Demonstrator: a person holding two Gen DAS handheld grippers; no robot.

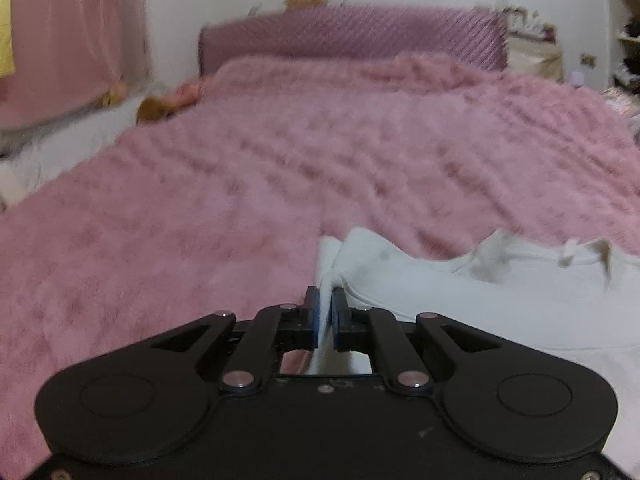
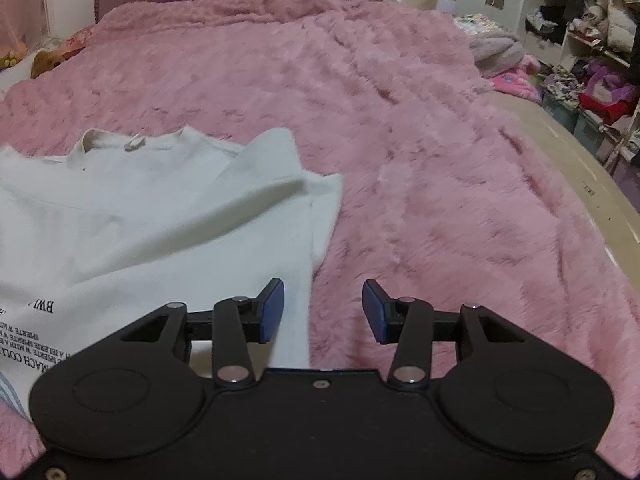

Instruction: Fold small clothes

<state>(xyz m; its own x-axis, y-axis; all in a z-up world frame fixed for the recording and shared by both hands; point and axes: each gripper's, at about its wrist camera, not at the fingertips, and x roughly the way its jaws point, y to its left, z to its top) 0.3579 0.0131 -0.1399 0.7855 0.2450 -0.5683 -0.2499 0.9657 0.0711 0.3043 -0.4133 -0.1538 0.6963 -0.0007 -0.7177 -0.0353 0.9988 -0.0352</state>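
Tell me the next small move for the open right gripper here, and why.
Probably close the right gripper on the near edge of the white shirt. Its jaws stand open, straddling that edge, while the left gripper already pinches the other side, so both ends could then lift together.

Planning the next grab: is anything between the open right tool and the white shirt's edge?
Nothing visible. The right tool hangs open over the white shirt edge, with only pink blanket beside it.
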